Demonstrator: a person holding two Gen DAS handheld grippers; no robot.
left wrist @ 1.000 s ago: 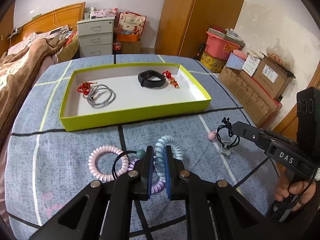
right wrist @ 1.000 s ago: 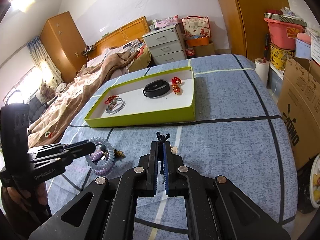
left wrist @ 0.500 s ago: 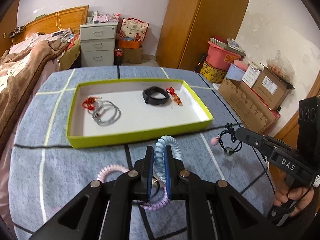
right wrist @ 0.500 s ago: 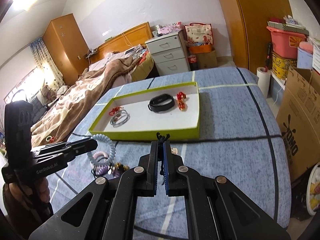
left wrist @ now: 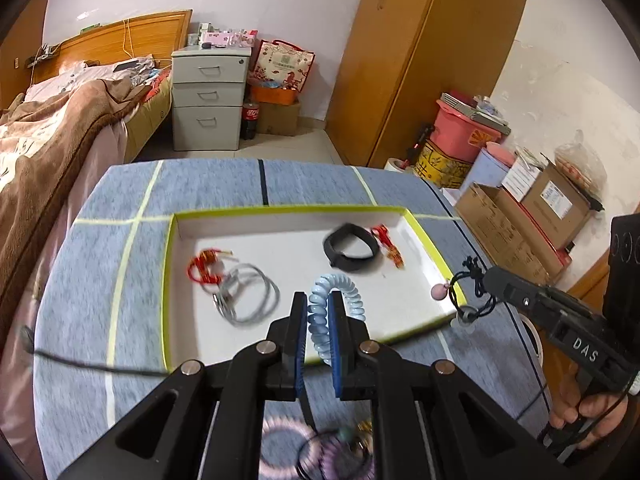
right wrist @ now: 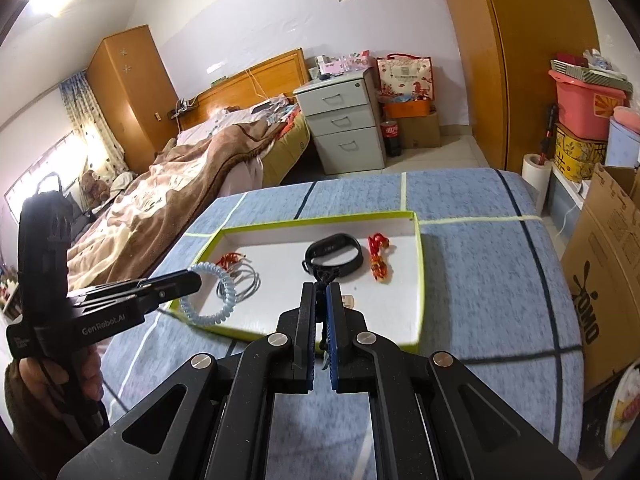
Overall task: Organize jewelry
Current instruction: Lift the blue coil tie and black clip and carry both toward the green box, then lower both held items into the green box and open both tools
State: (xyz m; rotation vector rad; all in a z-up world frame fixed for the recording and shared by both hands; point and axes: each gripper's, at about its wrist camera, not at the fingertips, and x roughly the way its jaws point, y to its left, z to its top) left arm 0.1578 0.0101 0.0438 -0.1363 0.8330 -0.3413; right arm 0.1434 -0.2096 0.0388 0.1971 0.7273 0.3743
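My left gripper (left wrist: 318, 312) is shut on a light blue spiral hair tie (left wrist: 340, 300) and holds it above the near edge of the yellow-rimmed tray (left wrist: 170, 264); the tie also shows in the right wrist view (right wrist: 208, 300). My right gripper (right wrist: 322, 300) is shut on a black cord bracelet (left wrist: 470, 292) with a pink bead, held over the tray's right front corner. Inside the tray (right wrist: 418, 256) lie a black band (right wrist: 334, 254), a red charm (right wrist: 378, 262), a red knot (left wrist: 204, 270) and grey cord loops (left wrist: 248, 296).
A pink spiral tie (left wrist: 280, 452), a purple one (left wrist: 340, 460) and a black loop lie on the blue cloth near me. A bed (right wrist: 168, 184) stands to the left, drawers (right wrist: 344, 128) behind, cardboard boxes (right wrist: 604, 260) to the right.
Both grippers have risen from the cloth and moved forward over the tray's near edge, carrying the blue spiral tie and the black cord bracelet. The other ties stayed on the cloth.
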